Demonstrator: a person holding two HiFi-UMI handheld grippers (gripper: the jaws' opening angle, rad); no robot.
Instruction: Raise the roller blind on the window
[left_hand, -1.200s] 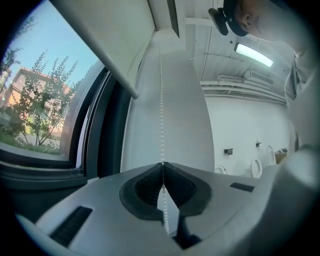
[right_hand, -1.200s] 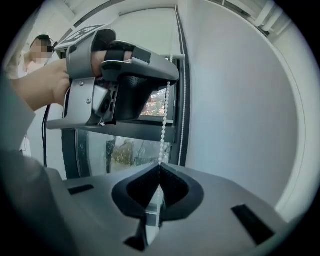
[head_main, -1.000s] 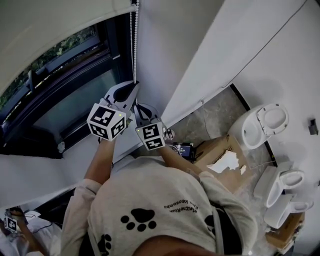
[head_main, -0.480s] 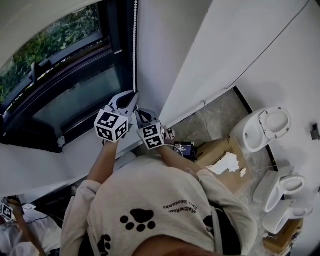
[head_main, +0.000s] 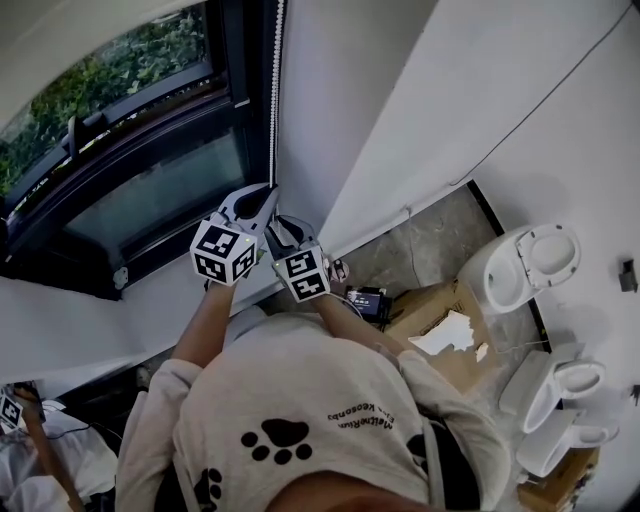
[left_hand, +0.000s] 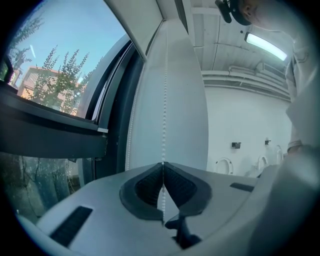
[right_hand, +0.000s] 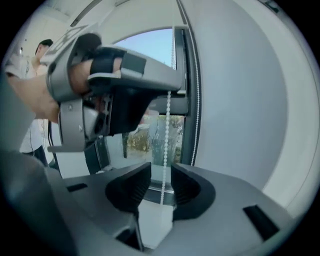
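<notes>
The left gripper (head_main: 262, 196) has its fingers (left_hand: 147, 187) clenched on the bead chain (left_hand: 164, 100), the thin white cord that drives the roller blind. The chain runs straight up from the pinch, taut, alongside the white wall beside the window (head_main: 150, 200). A second strand of the same loop (left_hand: 129, 135) hangs just to the left of these fingers, free of them.

The chain looks light, limp and small-beaded. It has no stiffness of its own, so it likely only carries a pull while kept in line with its hang. The beads are smooth and could slide through a weak pinch, so a grip that beds one bead into the ribbed pads should hold best. A sideways yank could jump it off its sprocket or snap a link.

Just below, the right gripper (head_main: 286, 228) is letting go: its fingers (right_hand: 131, 187) are opening, with the chain (right_hand: 166, 135) hanging loose between them, touching neither pad. The other strand (right_hand: 197, 100) runs to the right of these fingers. From here a fresh hold above the left fingers looks like the place to take it.
</notes>
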